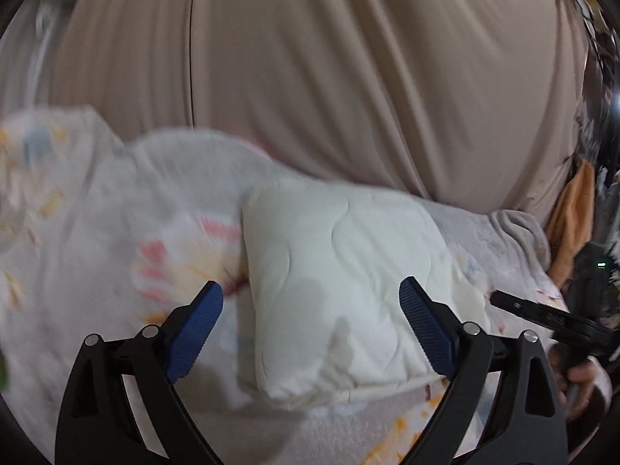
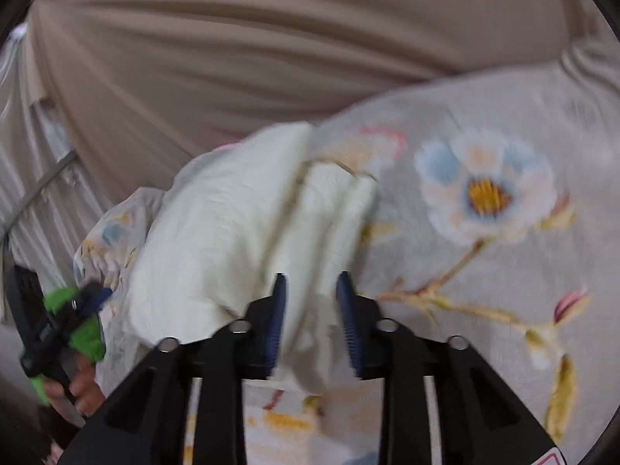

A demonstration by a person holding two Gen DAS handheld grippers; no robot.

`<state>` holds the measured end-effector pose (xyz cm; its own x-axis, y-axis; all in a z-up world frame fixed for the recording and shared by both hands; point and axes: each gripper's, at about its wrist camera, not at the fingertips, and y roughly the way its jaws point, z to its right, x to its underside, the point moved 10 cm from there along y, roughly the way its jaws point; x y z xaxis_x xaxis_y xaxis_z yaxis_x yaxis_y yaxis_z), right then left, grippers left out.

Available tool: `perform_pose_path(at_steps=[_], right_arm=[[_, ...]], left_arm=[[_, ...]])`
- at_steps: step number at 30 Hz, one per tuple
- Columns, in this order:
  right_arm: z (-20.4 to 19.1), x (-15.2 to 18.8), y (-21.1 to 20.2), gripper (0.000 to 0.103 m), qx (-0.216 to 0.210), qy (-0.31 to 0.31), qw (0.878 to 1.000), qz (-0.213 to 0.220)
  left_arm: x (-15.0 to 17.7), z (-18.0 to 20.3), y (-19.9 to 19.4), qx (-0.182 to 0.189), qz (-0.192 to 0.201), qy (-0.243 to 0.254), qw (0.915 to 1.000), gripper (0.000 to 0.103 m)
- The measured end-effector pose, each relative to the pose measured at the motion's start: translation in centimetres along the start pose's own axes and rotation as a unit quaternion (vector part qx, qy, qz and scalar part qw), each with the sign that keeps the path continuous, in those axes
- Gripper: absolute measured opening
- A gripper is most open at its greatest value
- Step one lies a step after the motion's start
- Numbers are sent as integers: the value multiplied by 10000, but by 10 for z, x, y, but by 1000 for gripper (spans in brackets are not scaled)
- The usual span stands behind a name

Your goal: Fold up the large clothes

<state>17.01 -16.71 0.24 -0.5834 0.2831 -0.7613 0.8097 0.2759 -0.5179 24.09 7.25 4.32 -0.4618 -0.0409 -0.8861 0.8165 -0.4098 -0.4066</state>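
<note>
My right claw (image 2: 312, 321) pinches the cream quilt (image 2: 240, 240), already folded into layers on the floral bedspread (image 2: 484, 232); my left claw (image 1: 310, 329), spread, waits beside it.

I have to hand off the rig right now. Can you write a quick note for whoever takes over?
Left gripper: open, holding nothing, poised over the folded cream quilt.
Right gripper: shut on a cream quilt edge.
The quilt lies bunched on the floral bedsheet, beige curtain behind.
Done: the quilt looks partly folded into layers.
Left: likely finish the fold, then flatten and square it.
</note>
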Motion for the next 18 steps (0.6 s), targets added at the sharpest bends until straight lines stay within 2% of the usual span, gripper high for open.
perform_pose_path(at_steps=[3,5,8,10,14,18], right_arm=[[-50,-7,6,12,-89,-539,9985,16],[-67,-5,24,6,171,-852,9962,-45],[-46,13,53,0,624,-830,9940,-339],[-30,24,56,0,607,-641,9950,-460],[-8,48,58,0,451,-433,9958,-667],[-8,66,59,0,611,-787,9928,-662]], left_arm=[[-15,25,5,-85,-8,129,9999,91],[-7,35,23,-232,-155,227,9994,91],[25,35,54,-647,-566,388,9955,91],[48,31,64,-722,-779,418,9935,92],[77,27,63,-885,-790,766,9900,94],[98,21,63,-837,-886,676,9902,97]])
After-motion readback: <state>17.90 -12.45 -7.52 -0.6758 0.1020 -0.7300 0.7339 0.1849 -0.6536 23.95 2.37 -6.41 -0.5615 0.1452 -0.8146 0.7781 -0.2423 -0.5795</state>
